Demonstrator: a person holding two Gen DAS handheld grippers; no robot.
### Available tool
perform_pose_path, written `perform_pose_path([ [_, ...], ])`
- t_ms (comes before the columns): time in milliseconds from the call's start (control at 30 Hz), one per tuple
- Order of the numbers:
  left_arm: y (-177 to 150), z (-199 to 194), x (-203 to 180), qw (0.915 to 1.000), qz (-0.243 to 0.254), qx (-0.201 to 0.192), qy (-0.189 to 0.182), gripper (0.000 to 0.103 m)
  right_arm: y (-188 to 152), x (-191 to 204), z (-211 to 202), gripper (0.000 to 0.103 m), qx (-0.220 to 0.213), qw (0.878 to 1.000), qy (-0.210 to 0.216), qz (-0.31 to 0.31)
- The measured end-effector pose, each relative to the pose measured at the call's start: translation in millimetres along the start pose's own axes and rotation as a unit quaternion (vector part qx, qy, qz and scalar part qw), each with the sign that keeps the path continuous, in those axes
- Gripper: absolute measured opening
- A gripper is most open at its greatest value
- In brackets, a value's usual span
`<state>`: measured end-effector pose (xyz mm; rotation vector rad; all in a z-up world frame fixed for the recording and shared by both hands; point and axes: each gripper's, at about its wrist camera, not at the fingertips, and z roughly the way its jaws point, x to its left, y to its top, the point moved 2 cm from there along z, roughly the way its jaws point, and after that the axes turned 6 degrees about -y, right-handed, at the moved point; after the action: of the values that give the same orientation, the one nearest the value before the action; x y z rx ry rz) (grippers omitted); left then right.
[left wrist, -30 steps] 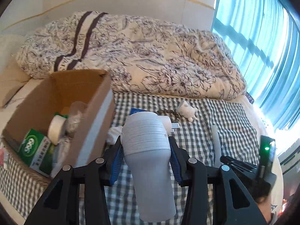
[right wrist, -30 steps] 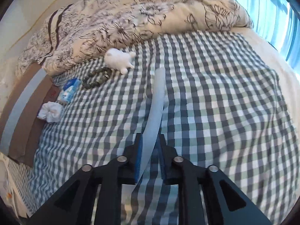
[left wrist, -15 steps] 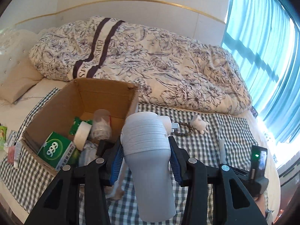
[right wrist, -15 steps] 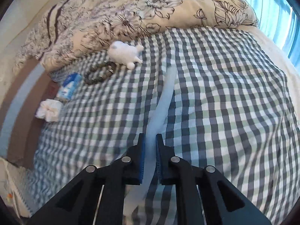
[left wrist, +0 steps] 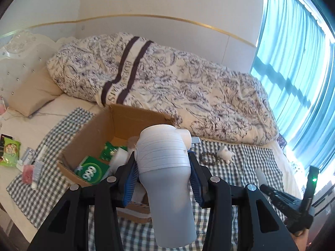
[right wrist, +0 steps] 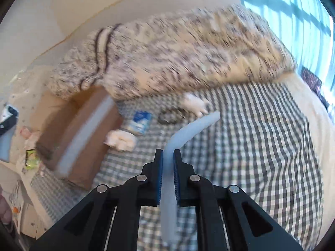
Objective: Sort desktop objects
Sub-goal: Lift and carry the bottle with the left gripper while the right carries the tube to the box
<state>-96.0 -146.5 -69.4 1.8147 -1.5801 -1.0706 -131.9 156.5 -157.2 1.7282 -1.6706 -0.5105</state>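
left tongs (left wrist: 163,179) clamping a grey ribbed bottle (left wrist: 167,188), hanging above the near edge of the cardboard box (left wrist: 100,129) on the bed. box holding green packets (left wrist: 92,170) and a tape roll (left wrist: 119,156). right tongs (right wrist: 167,173) pinching a pale flexible strip (right wrist: 188,129), lifting off the checked cloth (right wrist: 261,146); view blurring.

Grey bottle (left wrist: 167,179), pale strip (right wrist: 184,133), both clamped
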Motion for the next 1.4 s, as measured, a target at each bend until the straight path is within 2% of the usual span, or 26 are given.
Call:
perform_pose_path([
  [400,22.6,-52.5,43.0,0.999,0.008,-0.035,0.026,0.046,43.3,104.7,-81.2,0.009,-0.095,0.992,0.06,-0.061],
  [600,34.4,-67.1,53.4,0.998,0.02,-0.048,0.036,0.046,60.5,153.5,-106.2,0.009,-0.129,0.983,0.085,-0.096],
  [733,41.8,-71.7,59.6,0.9974,0.026,-0.053,0.042,0.046,70.5,183.2,-108.9,0.009,-0.139,0.978,0.101,-0.116],
  [933,50.4,-64.1,72.6,0.9971,0.03,-0.05,0.048,0.046,83.8,224.2,-97.3,0.009,-0.138,0.972,0.125,-0.145],
  [1067,50.9,-42.5,82.2,0.9977,0.032,-0.029,0.053,0.046,88.2,246.8,-79.0,0.009,-0.131,0.968,0.146,-0.158],
  [1233,44.3,-8.1,92.8,0.9983,0.034,0.001,0.048,0.046,88.8,269.8,-40.6,0.009,-0.108,0.967,0.143,-0.18],
  [1400,41.0,31.6,106.2,0.9982,0.028,0.033,0.041,0.046,85.3,281.7,13.1,0.01,-0.063,0.97,0.143,-0.187],
])
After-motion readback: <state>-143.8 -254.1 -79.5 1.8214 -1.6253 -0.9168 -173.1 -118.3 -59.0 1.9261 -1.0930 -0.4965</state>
